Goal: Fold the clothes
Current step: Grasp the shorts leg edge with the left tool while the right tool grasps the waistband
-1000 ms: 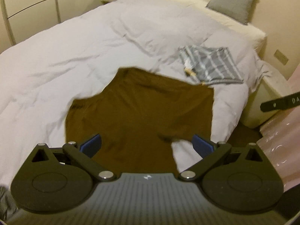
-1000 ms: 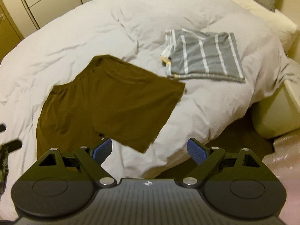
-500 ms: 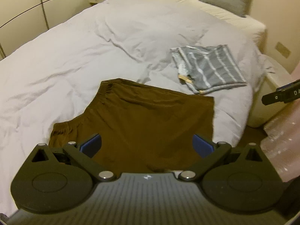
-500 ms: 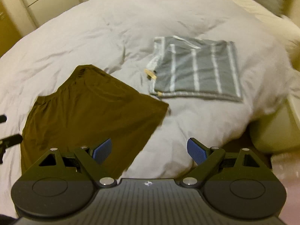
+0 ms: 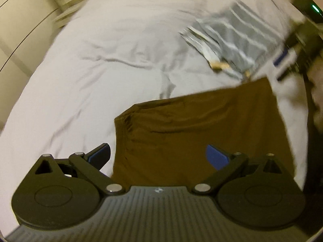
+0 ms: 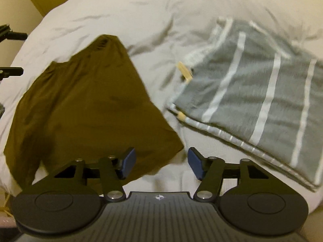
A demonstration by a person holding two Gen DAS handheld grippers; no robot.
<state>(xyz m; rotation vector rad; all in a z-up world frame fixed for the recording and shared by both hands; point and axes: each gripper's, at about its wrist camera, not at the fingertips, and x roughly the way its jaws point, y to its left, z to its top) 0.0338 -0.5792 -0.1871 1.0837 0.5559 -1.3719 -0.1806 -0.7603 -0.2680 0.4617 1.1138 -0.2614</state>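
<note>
To your left the white duvet (image 5: 97,70) lies bare, plenty of room to pass. Straight ahead the brown shorts (image 6: 86,104) cover the near edge. On the right the folded grey striped garment (image 6: 260,92) blocks that side, just beside the shorts with only a narrow strip of duvet between them. A cabinet (image 5: 18,24) bounds the far left.
</note>
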